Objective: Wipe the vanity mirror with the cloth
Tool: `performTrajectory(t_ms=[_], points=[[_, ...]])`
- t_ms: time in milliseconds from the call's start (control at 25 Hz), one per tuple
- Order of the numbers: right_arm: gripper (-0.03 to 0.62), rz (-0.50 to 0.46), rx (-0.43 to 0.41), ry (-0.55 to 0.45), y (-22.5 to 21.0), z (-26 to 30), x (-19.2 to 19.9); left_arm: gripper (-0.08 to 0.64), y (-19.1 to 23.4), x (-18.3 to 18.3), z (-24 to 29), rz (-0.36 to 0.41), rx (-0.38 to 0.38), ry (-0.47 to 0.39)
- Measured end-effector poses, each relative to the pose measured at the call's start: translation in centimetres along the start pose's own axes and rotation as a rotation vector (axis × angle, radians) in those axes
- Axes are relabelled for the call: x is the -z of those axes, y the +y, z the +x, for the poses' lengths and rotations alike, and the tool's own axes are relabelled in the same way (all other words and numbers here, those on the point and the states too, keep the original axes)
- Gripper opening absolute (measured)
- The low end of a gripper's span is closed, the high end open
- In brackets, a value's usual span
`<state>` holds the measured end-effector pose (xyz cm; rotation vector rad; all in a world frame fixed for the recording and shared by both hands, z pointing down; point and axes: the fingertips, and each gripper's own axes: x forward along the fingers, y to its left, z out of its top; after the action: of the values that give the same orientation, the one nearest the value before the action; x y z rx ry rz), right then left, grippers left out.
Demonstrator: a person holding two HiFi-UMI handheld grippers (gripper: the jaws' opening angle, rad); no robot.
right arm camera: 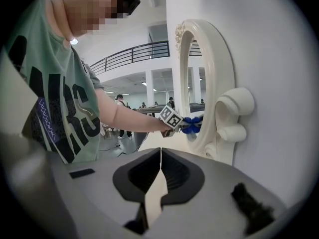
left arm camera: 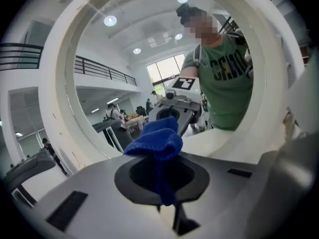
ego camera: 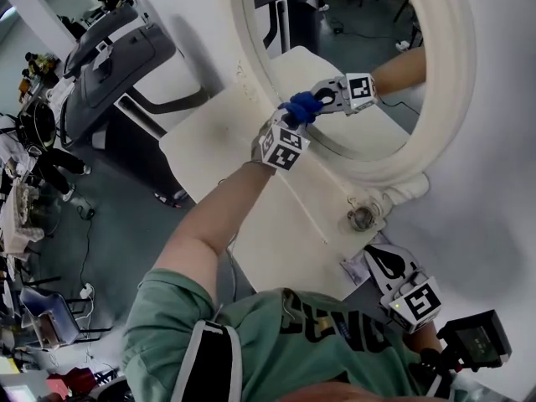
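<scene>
The vanity mirror (ego camera: 360, 23) stands in a thick white oval frame (ego camera: 456, 82) on a white table (ego camera: 243, 216). My left gripper (ego camera: 295, 117) is shut on a bunched blue cloth (ego camera: 302, 105), which is pressed to the lower left of the glass. Its reflection shows just beyond. In the left gripper view the cloth (left arm camera: 157, 139) sticks out of my left gripper (left arm camera: 163, 163) against the mirror (left arm camera: 149, 59). My right gripper (ego camera: 374, 255) is held low near my body, shut and empty. The right gripper view looks over my right gripper (right arm camera: 160, 154) to the mirror frame (right arm camera: 217, 83) side-on and the cloth (right arm camera: 192, 125).
A small round metal knob (ego camera: 362, 218) sits on the table by the foot of the frame (ego camera: 402, 193). Treadmills (ego camera: 117, 44) stand on the floor to the left, with cluttered gear and cables (ego camera: 25, 191) further left. A white wall (right arm camera: 279, 59) is behind the mirror.
</scene>
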<state>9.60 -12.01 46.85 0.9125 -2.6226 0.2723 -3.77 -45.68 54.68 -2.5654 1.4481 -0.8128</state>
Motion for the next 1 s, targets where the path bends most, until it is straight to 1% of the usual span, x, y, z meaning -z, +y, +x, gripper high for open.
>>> performTrajectory(t_ms=[40, 80, 160, 240, 360, 480, 520, 560, 600, 640, 720, 880, 920, 1000], points=[[0.014, -0.002, 0.000, 0.000, 0.0, 0.0, 0.2, 0.021, -0.9, 1.6, 0.6, 0.005, 0.015, 0.041], [0.014, -0.002, 0.001, 0.000, 0.0, -0.1, 0.5, 0.021, -1.7, 2.8, 1.1, 0.000, 0.019, 0.064], [0.014, 0.005, 0.008, 0.004, -0.2, -0.3, 0.9, 0.021, -2.3, 3.9, 1.4, -0.043, 0.010, 0.059], [0.014, 0.015, 0.013, 0.008, -0.5, -0.3, 1.1, 0.021, -2.1, 4.0, 1.4, -0.082, 0.016, 0.053], [0.014, 0.015, 0.016, 0.001, -0.3, -0.2, 0.7, 0.021, -2.1, 4.4, 1.7, -0.086, 0.051, 0.087], [0.014, -0.008, 0.016, -0.026, -0.4, -0.2, -0.1, 0.023, -1.9, 4.8, 2.0, -0.090, 0.078, 0.150], [0.014, -0.020, 0.016, -0.037, -0.4, -0.2, -0.3, 0.025, -1.5, 4.6, 1.9, -0.090, 0.082, 0.162], [0.014, -0.028, 0.019, -0.047, -0.5, -0.2, -0.4, 0.031, -0.7, 3.8, 1.5, -0.093, 0.080, 0.156], [0.014, -0.032, 0.022, -0.056, -0.7, -0.2, -0.6, 0.031, 0.3, 2.3, 0.8, -0.099, 0.072, 0.128], [0.014, -0.034, 0.026, -0.064, -0.8, -0.3, -0.7, 0.031, 1.7, 0.1, -0.1, -0.108, 0.059, 0.081], [0.014, -0.043, 0.032, -0.078, -1.1, -0.3, -0.9, 0.031, 4.7, -6.6, -3.1, -0.109, 0.025, -0.049], [0.014, -0.066, 0.033, -0.108, -1.5, -0.4, -1.0, 0.031, 9.6, -23.6, -12.1, -0.020, -0.050, -0.368], [0.014, -0.071, 0.034, -0.117, -1.7, -0.4, -1.1, 0.031, 10.5, -27.2, -14.2, 0.007, -0.069, -0.428], [0.014, -0.080, 0.036, -0.137, -1.9, -0.4, -1.4, 0.031, 11.8, -32.9, -17.4, 0.057, -0.106, -0.500]])
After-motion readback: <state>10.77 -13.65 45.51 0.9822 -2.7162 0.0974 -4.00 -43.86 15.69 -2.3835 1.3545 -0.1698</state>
